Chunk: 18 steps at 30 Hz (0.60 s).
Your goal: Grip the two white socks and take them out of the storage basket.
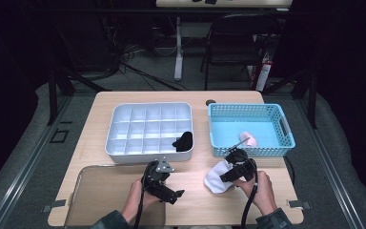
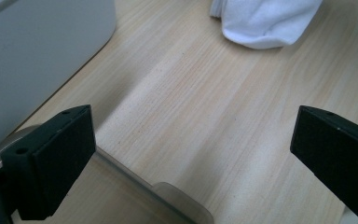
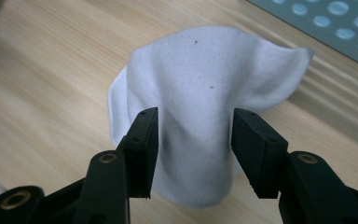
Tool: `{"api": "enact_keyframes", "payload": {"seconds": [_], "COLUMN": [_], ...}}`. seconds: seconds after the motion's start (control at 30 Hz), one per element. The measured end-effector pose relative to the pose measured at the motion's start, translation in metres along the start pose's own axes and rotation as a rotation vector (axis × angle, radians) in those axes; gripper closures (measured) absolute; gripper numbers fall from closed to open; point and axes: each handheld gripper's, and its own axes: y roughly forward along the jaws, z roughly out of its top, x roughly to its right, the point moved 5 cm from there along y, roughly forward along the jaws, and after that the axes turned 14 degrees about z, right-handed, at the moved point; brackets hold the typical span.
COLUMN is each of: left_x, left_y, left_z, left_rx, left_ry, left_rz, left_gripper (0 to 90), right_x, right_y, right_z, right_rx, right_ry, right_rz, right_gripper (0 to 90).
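On the counter [image 1: 181,98], a divided tray [image 1: 148,129] is placed left of centre, and a basket [image 1: 249,129] is set just to its right, the two standing apart. A dark item [image 1: 183,140] is held in the tray's near right compartment. A small object [image 1: 248,139] is found inside the basket, towards its near side. A flat mat [image 1: 100,191] is laid at the near left corner, in front of the tray. A cloth [image 1: 218,178] is bunched on the counter in front of the basket, right of the mat. The left gripper [image 1: 164,188] is positioned over the mat's right edge, and the right gripper [image 1: 231,167] is set over the cloth, which lies between its jaws.
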Motion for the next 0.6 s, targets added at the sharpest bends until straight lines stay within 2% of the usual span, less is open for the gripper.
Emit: {"api": "enact_keyframes", "payload": {"seconds": [0.07,0.1,0.13,0.17,0.2,0.27,0.3,0.33,0.4,0.43,0.47,0.5,0.53,0.6], "left_x": [-0.002,-0.003,-0.003,-0.004,-0.004,-0.004,-0.003,-0.002,-0.001,-0.002,-0.002,-0.003,-0.004,-0.005], "left_y": [-0.001,-0.001,-0.001,-0.001,-0.001,-0.001,0.0,0.001,0.002,0.003,0.004,0.005,0.006,0.006], "left_z": [-0.001,-0.002,-0.003,-0.003,-0.003,-0.003,-0.002,-0.002,-0.002,-0.002,-0.002,-0.002,-0.002,-0.001], "left_rx": [-0.003,-0.004,-0.005,-0.007,-0.008,-0.007,-0.009,-0.012,-0.019,-0.018,-0.016,-0.022,-0.02,-0.017], "left_ry": [-0.004,-0.007,-0.007,-0.007,-0.007,-0.001,0.004,0.009,0.016,0.018,0.017,0.021,0.019,0.011], "left_rz": [0.005,0.003,0.003,0.005,0.006,0.005,0.004,0.001,0.003,0.001,-0.004,-0.001,0.001,-0.001], "left_gripper": [0.1,0.1,0.1,0.1,0.1,0.1,0.1,0.1,0.1,0.1,0.1,0.1,0.1,0.1], "right_x": [-0.004,-0.005,-0.007,-0.007,-0.008,-0.008,-0.005,-0.005,0.001,0.001,0.004,0.004,0.006,0.009], "right_y": [-0.006,-0.01,-0.01,-0.011,-0.009,-0.001,0.002,0.008,0.018,0.024,0.025,0.029,0.032,0.032], "right_z": [0.0,0.0,0.002,0.001,0.003,0.003,0.003,0.003,0.002,0.001,0.001,0.0,0.0,-0.001], "right_rx": [0.005,0.002,0.034,0.008,0.035,0.017,-0.012,-0.015,-0.053,-0.043,-0.063,-0.062,-0.068,-0.06], "right_ry": [-0.021,-0.028,-0.036,-0.046,-0.056,-0.052,-0.051,-0.041,-0.038,-0.017,-0.026,-0.013,-0.011,-0.001], "right_rz": [0.029,0.021,0.027,0.024,0.042,0.048,0.051,0.074,0.057,0.067,0.054,0.062,0.044,0.043], "right_gripper": [53.9,58.5,59.8,61.6,64.3,66.4,67.6,68.1,70.3,71.2,72.0,72.4,72.7,72.7]}}
